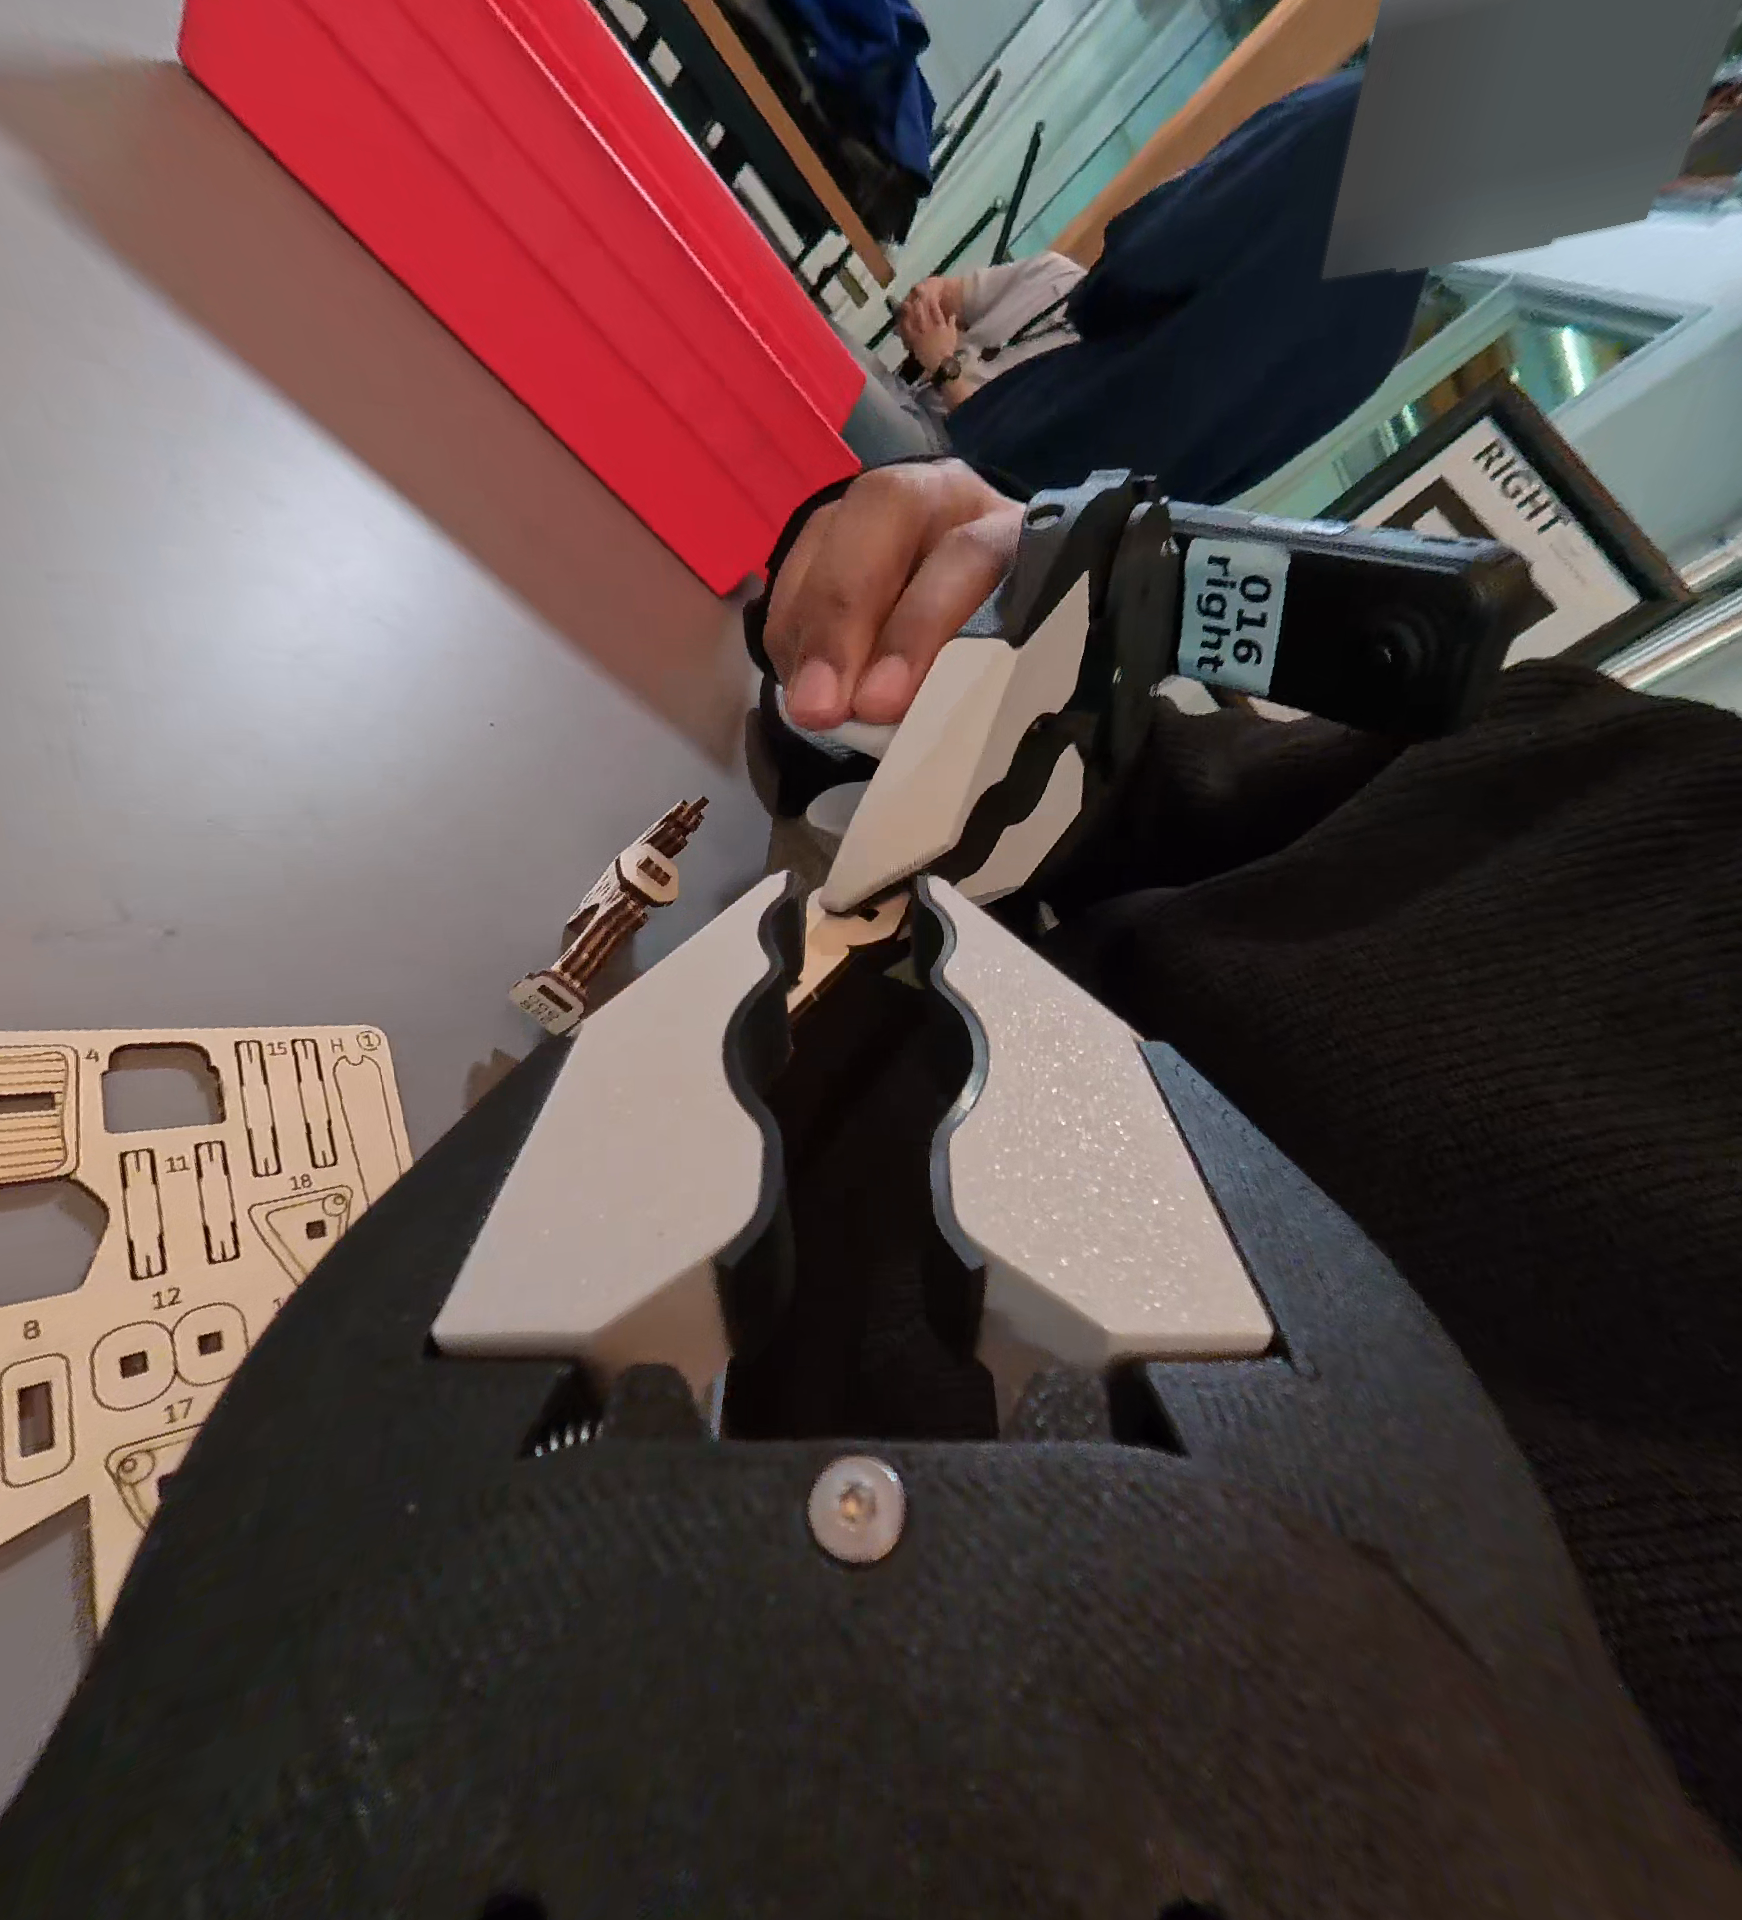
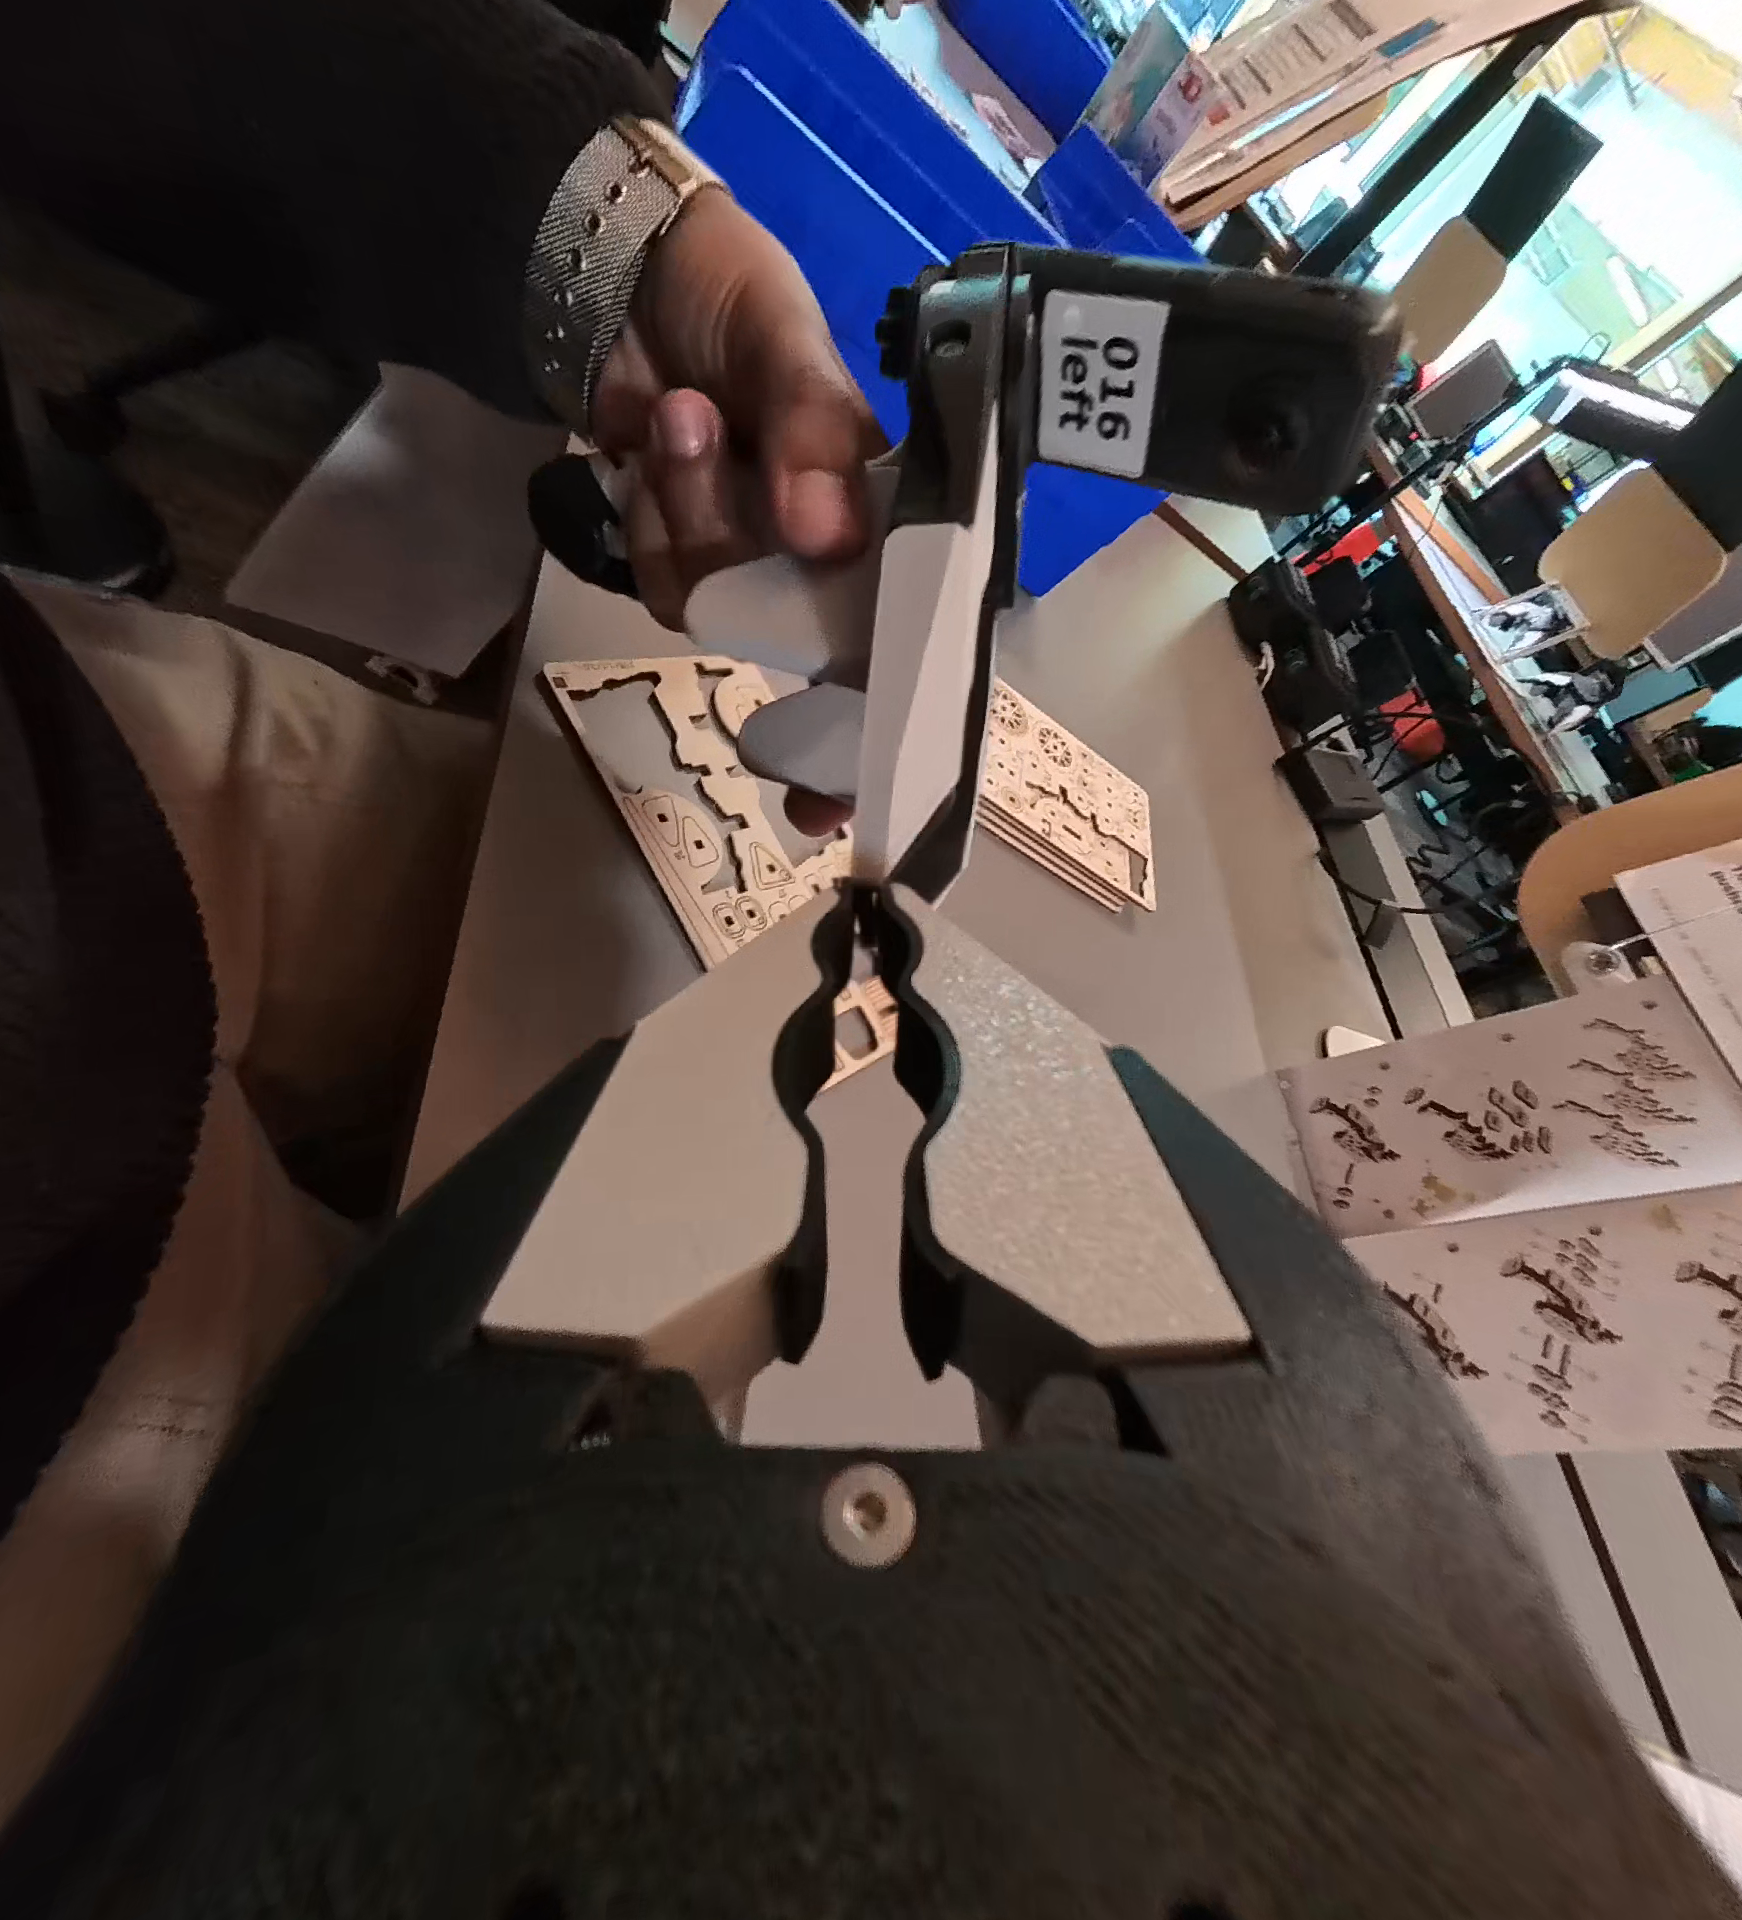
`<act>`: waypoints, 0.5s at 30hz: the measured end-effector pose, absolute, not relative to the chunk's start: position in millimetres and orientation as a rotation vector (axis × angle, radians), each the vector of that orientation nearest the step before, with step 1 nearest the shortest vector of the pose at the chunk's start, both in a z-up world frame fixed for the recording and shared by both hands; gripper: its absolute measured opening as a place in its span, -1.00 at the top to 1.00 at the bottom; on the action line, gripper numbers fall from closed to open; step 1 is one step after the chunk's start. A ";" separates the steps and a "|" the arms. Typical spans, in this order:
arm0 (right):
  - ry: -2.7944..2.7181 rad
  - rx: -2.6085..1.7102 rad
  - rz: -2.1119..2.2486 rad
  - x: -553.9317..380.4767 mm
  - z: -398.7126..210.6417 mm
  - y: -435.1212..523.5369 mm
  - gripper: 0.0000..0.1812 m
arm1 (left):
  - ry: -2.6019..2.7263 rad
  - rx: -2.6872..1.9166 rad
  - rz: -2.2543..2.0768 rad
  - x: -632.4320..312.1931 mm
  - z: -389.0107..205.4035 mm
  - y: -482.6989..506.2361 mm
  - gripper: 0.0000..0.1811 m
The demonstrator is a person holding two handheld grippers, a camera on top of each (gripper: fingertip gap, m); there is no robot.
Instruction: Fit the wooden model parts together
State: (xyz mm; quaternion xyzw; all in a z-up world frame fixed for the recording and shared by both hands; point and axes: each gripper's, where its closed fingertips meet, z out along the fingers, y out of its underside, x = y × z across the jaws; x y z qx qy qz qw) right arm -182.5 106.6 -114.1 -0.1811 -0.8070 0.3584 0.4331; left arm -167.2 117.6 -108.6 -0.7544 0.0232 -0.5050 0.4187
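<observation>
My left gripper [image 1: 851, 896] holds a small pale wooden part [image 1: 846, 940] across its width between its fingertips, above the person's dark lap. My right gripper [image 2: 867, 916] is shut on the thin edge of a slotted wooden part [image 2: 862, 1027], which shows through the gap between its fingers. The two grippers meet tip to tip: the right one [image 1: 844, 900] comes in from the upper right, the left one [image 2: 882, 878] comes down from above. Whether this is one part or two joined parts is hidden by the fingertips. A partly built wooden assembly [image 1: 628, 914] lies on the grey table.
A laser-cut wooden sheet [image 1: 150, 1247] with several punched-out holes lies at the left; more sheets [image 2: 1064, 821] lie behind the grippers. A red box [image 1: 534, 260] and blue bins [image 2: 846, 166] stand at the back. Instruction pages [image 2: 1573, 1195] lie at the right. Another person sits beyond. My two grippers' fingertips are within a few centimetres of each other.
</observation>
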 end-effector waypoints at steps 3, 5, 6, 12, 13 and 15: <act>-1.990 -0.494 0.930 -184.2 -111.4 112.6 0.98 | 0.005 -1.848 -1.277 -173.5 -105.9 122.2 0.52; -1.959 -0.575 0.990 -185.3 -106.9 121.3 0.98 | -0.027 -1.793 -1.291 -180.9 -101.3 123.9 0.36; -1.926 -0.640 1.036 -186.8 -102.5 128.2 0.98 | -0.037 -1.773 -1.284 -185.1 -100.1 124.5 0.30; -1.790 -1.147 1.510 -185.5 -94.2 155.0 0.98 | -0.006 -1.719 -1.178 -190.4 -100.7 134.4 0.45; -1.768 -1.215 1.568 -184.7 -96.9 155.0 0.98 | 0.002 -1.734 -1.170 -187.7 -103.3 137.1 0.50; -1.715 -1.341 1.624 -184.2 -104.9 155.9 0.98 | 0.015 -1.764 -1.160 -182.7 -109.4 142.6 0.55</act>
